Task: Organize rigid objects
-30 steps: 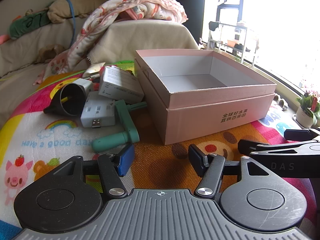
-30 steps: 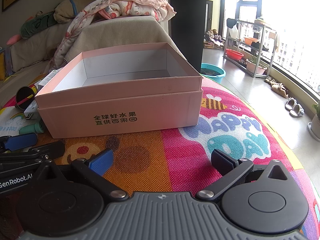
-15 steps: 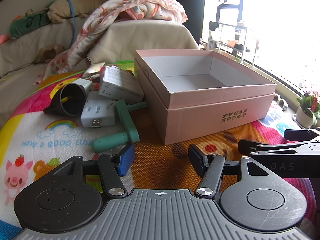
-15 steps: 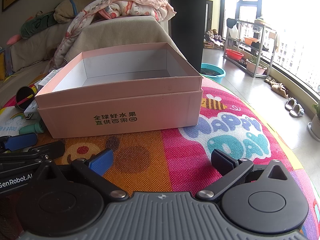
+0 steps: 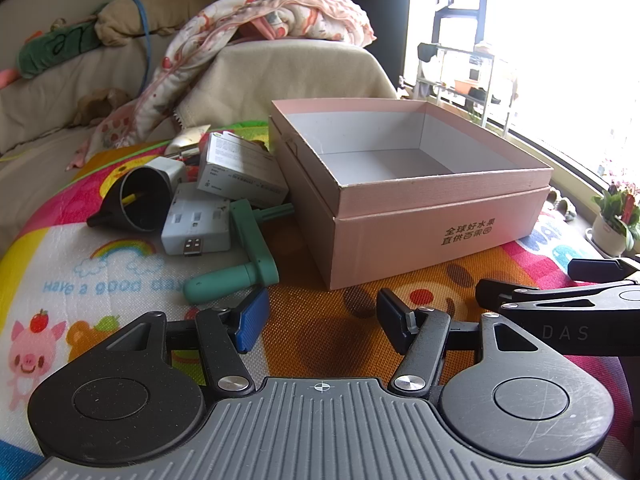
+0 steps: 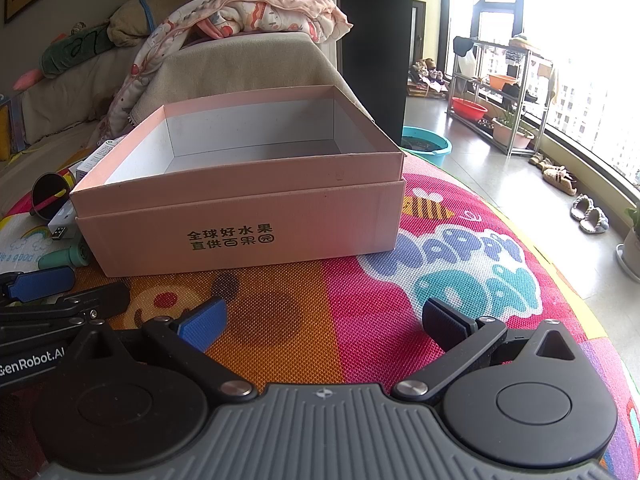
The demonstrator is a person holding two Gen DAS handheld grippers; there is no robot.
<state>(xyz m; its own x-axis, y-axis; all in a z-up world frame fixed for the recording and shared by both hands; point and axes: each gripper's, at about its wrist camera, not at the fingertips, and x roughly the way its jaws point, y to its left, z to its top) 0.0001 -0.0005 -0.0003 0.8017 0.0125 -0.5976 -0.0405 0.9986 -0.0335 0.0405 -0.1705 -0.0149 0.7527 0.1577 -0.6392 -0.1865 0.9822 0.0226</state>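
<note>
On play mat [image 5: 328, 320], centre: pink box [image 5: 420, 216], open top, white inside, nothing in it, dark print on front. Left of it: green crank handle [image 5: 248, 248], white adapter w/ USB plug [image 5: 196, 228], black funnel [image 5: 140, 204], white carton [image 5: 240, 172]. Left tongs [image 5: 320, 320] & right tongs [image 6: 320, 320] both wide, nothing held.

beige sofa [image 6: 240, 68] at the back with a pink blanket [image 6: 256, 12] dumped on it, bright windows [image 6: 592, 60] on the right, grey tiled floor [image 6: 480, 160], metal rack [image 6: 508, 92], and a colourful play mat [image 6: 440, 248] underneath.
</note>
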